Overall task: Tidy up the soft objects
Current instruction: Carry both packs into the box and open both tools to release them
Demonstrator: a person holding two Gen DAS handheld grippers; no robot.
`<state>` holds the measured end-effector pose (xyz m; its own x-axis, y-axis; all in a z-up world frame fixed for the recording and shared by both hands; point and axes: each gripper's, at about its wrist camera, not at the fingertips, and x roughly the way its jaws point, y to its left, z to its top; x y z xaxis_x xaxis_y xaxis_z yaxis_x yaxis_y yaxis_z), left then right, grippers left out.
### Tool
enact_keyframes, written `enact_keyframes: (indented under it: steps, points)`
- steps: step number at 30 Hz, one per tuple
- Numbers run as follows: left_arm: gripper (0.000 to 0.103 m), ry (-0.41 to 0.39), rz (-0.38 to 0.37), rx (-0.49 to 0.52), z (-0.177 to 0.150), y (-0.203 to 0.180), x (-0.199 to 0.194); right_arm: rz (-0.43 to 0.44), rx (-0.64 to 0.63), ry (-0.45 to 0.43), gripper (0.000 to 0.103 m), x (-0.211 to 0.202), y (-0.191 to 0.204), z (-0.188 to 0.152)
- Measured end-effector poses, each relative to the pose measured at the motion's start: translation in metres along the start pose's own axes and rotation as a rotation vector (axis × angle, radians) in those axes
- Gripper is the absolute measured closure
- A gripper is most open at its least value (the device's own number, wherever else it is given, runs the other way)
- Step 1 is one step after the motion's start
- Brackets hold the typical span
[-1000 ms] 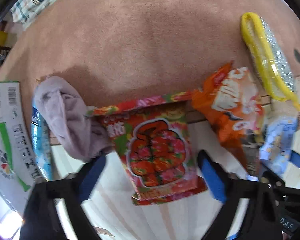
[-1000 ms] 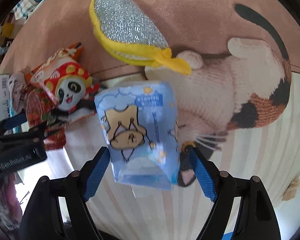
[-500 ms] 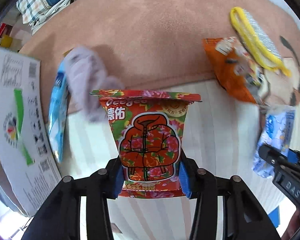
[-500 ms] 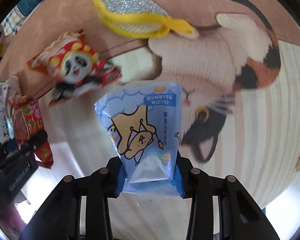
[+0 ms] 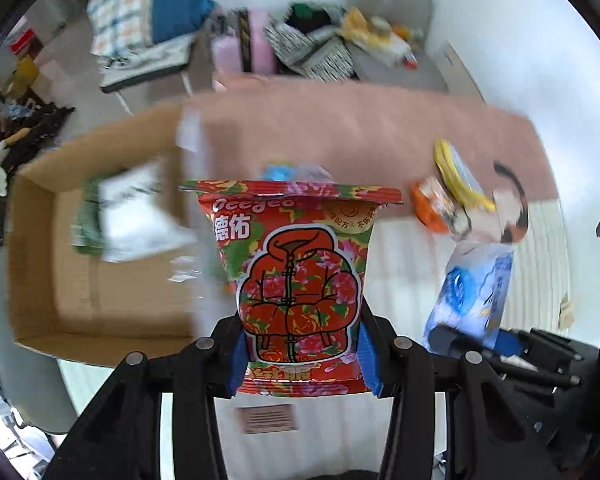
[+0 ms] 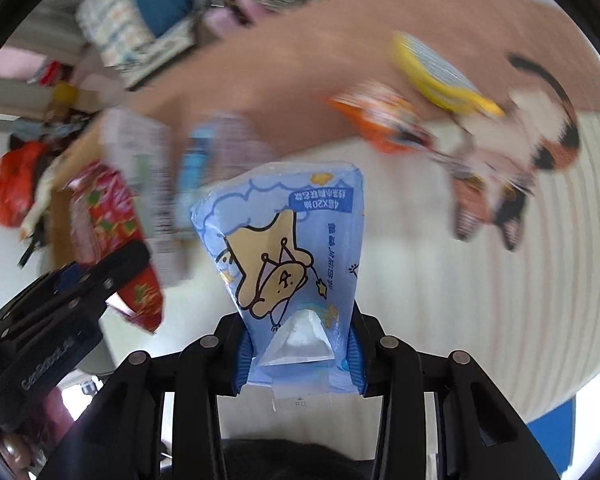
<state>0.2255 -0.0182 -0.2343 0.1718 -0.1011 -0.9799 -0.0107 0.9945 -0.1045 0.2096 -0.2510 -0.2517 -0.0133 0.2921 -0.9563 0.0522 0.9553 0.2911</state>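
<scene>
My left gripper (image 5: 302, 354) is shut on a red flowered tissue pack (image 5: 298, 280) and holds it up above the table. My right gripper (image 6: 298, 354) is shut on a blue cartoon tissue pack (image 6: 288, 260), also lifted. The blue pack shows at the right of the left wrist view (image 5: 474, 292); the red pack shows at the left of the right wrist view (image 6: 112, 232). An open cardboard box (image 5: 60, 280) lies to the left, with a white and green pack (image 5: 128, 216) inside.
An orange snack bag (image 5: 434, 206), a yellow and silver pouch (image 5: 458, 176) and a cat-shaped rug (image 6: 540, 132) lie on the pink mat (image 5: 340, 136) at the right. Bags and clutter stand beyond the table. The view is motion-blurred.
Both grippers closed on their packs and lifted them. The views rose and tilted up, and the cardboard box came into view at the left.
</scene>
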Motion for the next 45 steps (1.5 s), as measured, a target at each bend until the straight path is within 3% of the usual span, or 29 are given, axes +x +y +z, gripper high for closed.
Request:
enact_keyframes:
  steps: [5,10,15,20,25,33,36,37,39,42,44,45]
  points:
    - [0.061,-0.04,0.03,-0.088,0.019,0.114,-0.037,0.064,-0.112,-0.025,0.062,0.011,0.136,0.002]
    - [0.061,-0.039,0.144,-0.15,0.039,0.206,-0.03,0.067,-0.153,0.016,0.062,0.056,0.23,0.006]
    - [0.061,0.047,0.18,-0.197,0.057,0.278,0.01,0.01,-0.146,0.079,0.062,0.123,0.279,0.011]
    - [0.061,0.138,0.183,-0.215,0.07,0.321,0.059,-0.068,-0.135,0.138,0.062,0.178,0.3,0.012]
    - [0.061,0.224,0.192,-0.198,0.081,0.335,0.106,-0.136,-0.134,0.165,0.062,0.217,0.307,0.015]
    - [0.059,0.307,0.204,-0.164,0.086,0.335,0.142,-0.194,-0.142,0.197,0.061,0.247,0.326,0.01]
    - [0.059,0.325,0.169,-0.2,0.087,0.338,0.142,-0.214,-0.153,0.208,0.055,0.256,0.333,0.005]
    - [0.059,0.328,0.153,-0.209,0.086,0.339,0.14,-0.219,-0.158,0.215,0.048,0.257,0.336,0.004]
    - [0.05,0.312,0.148,-0.214,0.087,0.338,0.132,-0.244,-0.177,0.22,0.041,0.257,0.34,0.003]
    - [0.045,0.267,0.151,-0.206,0.086,0.336,0.111,-0.241,-0.194,0.198,0.026,0.246,0.356,-0.002]
    - [0.021,0.237,0.152,-0.201,0.083,0.335,0.093,-0.243,-0.204,0.174,0.021,0.234,0.366,-0.004]
    - [0.018,0.22,0.153,-0.2,0.079,0.335,0.085,-0.241,-0.212,0.165,0.017,0.227,0.369,-0.004]
